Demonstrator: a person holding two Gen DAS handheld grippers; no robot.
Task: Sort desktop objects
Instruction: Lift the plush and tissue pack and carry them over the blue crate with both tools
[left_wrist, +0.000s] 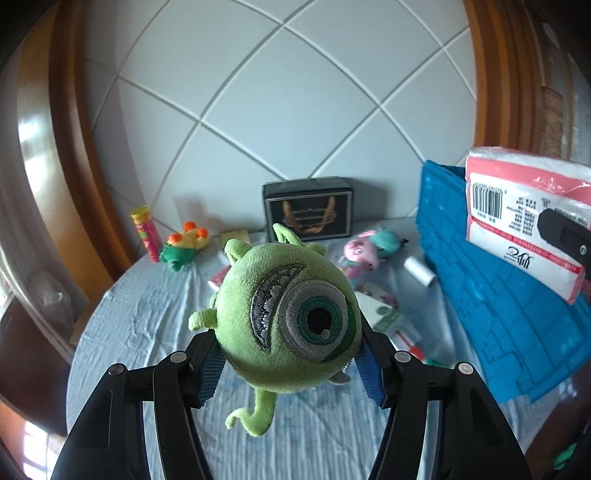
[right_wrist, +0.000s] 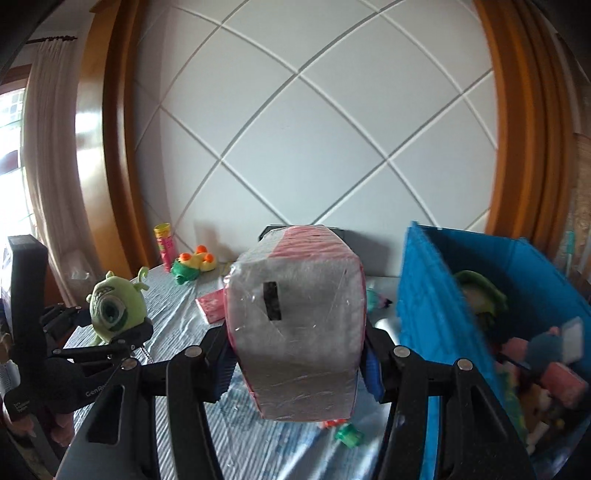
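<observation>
My left gripper (left_wrist: 290, 363) is shut on a green one-eyed plush monster (left_wrist: 290, 321) and holds it above the table; both also show at the left of the right wrist view, the plush (right_wrist: 114, 308) in the gripper (right_wrist: 107, 325). My right gripper (right_wrist: 297, 360) is shut on a pink-and-white tissue pack (right_wrist: 295, 325), held in the air left of the blue bin (right_wrist: 436, 295). In the left wrist view the tissue pack (left_wrist: 517, 210) hangs in front of the blue bin (left_wrist: 491, 302) at the right.
On the blue-striped tablecloth (left_wrist: 155, 314): a pink tube (left_wrist: 146, 232), a green-orange plush (left_wrist: 184, 245), a black box (left_wrist: 308, 208) at the wall, a pink plush (left_wrist: 364, 254), a white roll (left_wrist: 419, 271), small packets (left_wrist: 384, 314). The bin holds several toys (right_wrist: 546, 376).
</observation>
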